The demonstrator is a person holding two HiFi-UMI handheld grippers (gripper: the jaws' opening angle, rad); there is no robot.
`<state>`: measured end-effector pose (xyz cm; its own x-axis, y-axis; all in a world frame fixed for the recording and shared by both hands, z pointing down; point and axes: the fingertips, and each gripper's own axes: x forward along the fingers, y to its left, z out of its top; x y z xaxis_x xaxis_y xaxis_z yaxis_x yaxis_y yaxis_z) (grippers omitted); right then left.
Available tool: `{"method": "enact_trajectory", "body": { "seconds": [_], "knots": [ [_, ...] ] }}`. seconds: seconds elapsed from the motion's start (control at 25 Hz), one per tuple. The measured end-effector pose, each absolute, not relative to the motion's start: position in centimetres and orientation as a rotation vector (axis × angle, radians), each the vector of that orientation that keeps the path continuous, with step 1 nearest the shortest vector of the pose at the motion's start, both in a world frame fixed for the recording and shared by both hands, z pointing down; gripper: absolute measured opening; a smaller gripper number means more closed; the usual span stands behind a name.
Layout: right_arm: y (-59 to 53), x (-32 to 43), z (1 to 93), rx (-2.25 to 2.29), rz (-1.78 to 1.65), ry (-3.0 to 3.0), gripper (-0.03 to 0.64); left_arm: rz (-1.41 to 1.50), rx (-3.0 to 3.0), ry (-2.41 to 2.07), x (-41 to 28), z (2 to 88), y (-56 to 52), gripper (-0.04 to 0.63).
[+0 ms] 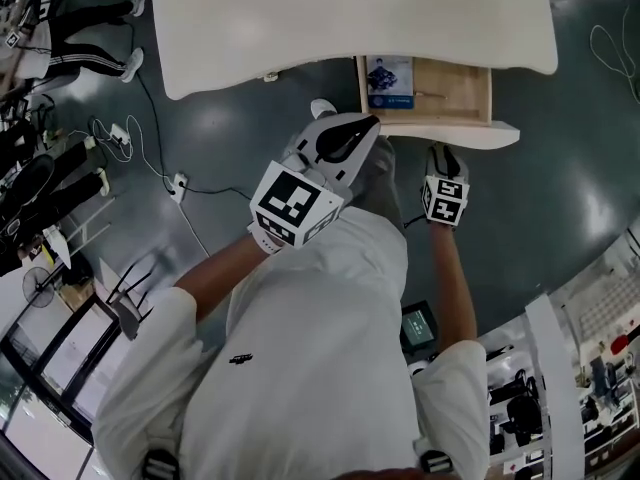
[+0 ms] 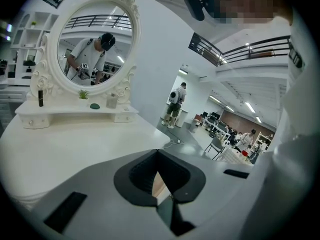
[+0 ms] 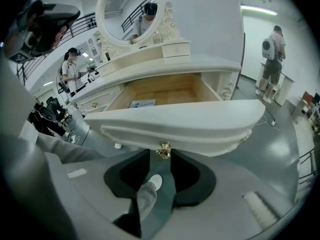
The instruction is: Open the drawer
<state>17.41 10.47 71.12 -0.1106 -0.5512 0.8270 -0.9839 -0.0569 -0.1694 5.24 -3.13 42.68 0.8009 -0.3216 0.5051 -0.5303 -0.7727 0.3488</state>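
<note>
The wooden drawer (image 1: 450, 90) of the white dressing table (image 1: 350, 18) stands pulled out, and its curved white front (image 3: 190, 126) hangs over my right gripper. Inside lies a blue-and-white card (image 1: 390, 78) (image 3: 142, 103). My right gripper (image 1: 441, 152) (image 3: 162, 155) sits under the front with the gold knob (image 3: 163, 150) between its fingertips; a thin gap shows beside the knob, so the jaws are open. My left gripper (image 1: 368, 125) (image 2: 158, 154) hovers at the table's edge left of the drawer, shut and empty.
An oval mirror (image 2: 95, 44) with small items on its shelf (image 2: 75, 111) stands at the table's back. Cables and a power strip (image 1: 178, 182) lie on the grey floor at left. My shoe (image 3: 156, 181) shows below the drawer. Shelving (image 1: 600, 368) stands at right.
</note>
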Motion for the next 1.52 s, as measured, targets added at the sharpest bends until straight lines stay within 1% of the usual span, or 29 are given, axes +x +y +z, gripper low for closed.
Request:
{"method": "enact_trajectory", "body": {
  "seconds": [0.24, 0.84, 1.28, 1.52],
  "knots": [
    [10.5, 17.2, 68.7, 1.608, 1.024, -1.728, 0.140, 0.560, 2.494, -0.658, 4.6, 42.1, -3.2, 0.009],
    [6.4, 16.0, 58.8, 1.657, 0.897, -1.918, 0.140, 0.472, 2.483, -0.710, 3.9, 40.6, -3.7, 0.009],
    [0.7, 15.0, 49.0, 1.732, 0.626, -2.069, 0.140, 0.404, 2.478, -0.775, 1.7, 39.0, -5.1, 0.009],
    [-0.3, 15.7, 44.9, 1.774, 0.556, -2.109, 0.140, 0.354, 2.466, -0.837, 0.5, 37.7, -5.6, 0.009]
  ]
}}
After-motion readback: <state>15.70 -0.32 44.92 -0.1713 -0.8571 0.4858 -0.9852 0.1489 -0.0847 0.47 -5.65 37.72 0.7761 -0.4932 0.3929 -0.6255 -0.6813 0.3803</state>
